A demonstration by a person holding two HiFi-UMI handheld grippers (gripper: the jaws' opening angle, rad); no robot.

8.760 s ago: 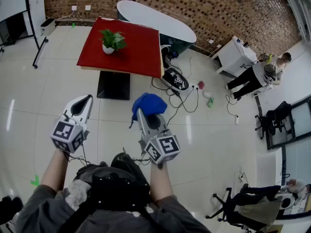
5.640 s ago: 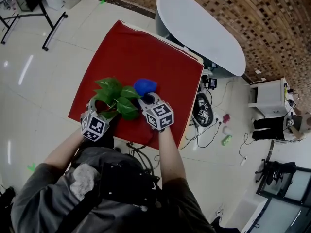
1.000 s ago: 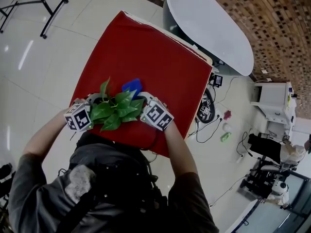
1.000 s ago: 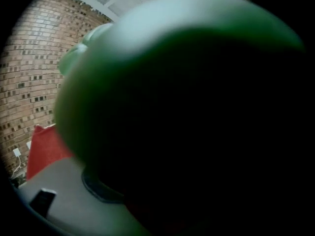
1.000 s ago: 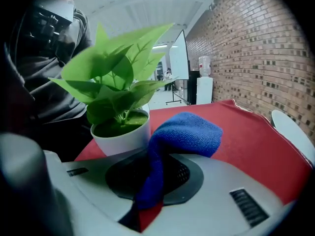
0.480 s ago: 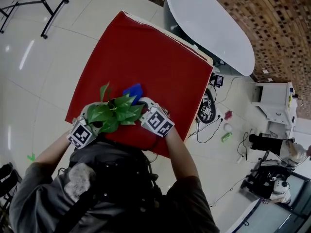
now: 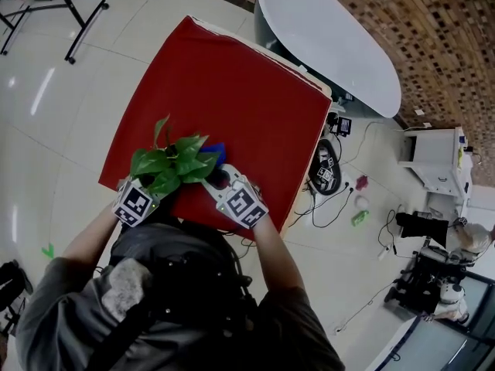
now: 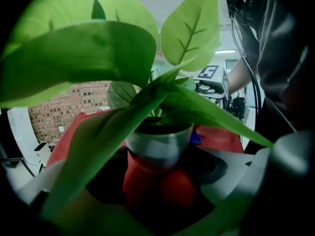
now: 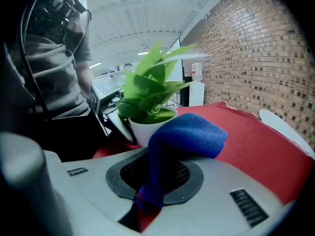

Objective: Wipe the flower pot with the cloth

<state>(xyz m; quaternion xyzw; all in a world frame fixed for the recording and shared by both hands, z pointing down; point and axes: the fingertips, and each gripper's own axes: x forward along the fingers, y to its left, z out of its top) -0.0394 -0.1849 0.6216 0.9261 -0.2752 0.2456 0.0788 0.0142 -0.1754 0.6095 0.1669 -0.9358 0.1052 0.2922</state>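
Note:
A white flower pot [image 8: 158, 142] with broad green leaves [image 7: 170, 161] sits between the jaws of my left gripper [image 8: 160, 155], which is shut on its sides. In the head view this gripper [image 7: 147, 192] is near the front edge of the red table [image 7: 232, 91], its tips hidden under the leaves. My right gripper [image 9: 152, 176] is shut on a blue cloth [image 9: 189, 132]. The cloth's folded end lies right beside the pot [image 9: 147, 126]. From above, the right gripper [image 7: 219, 179] is just right of the plant, and the cloth [image 7: 216, 154] peeks out past the leaves.
A white oval table [image 7: 325, 45] stands behind the red one. Cables and devices [image 7: 325, 172] lie on the tiled floor to the right, near a white cabinet [image 7: 433, 161]. A stand's leg [image 7: 77, 22] is at the far left. My body is close against the table's front edge.
Since 8.8 s ago I reached the table carrying the cloth. In the last second the plant and left gripper shifted toward the front left edge, and the right gripper followed.

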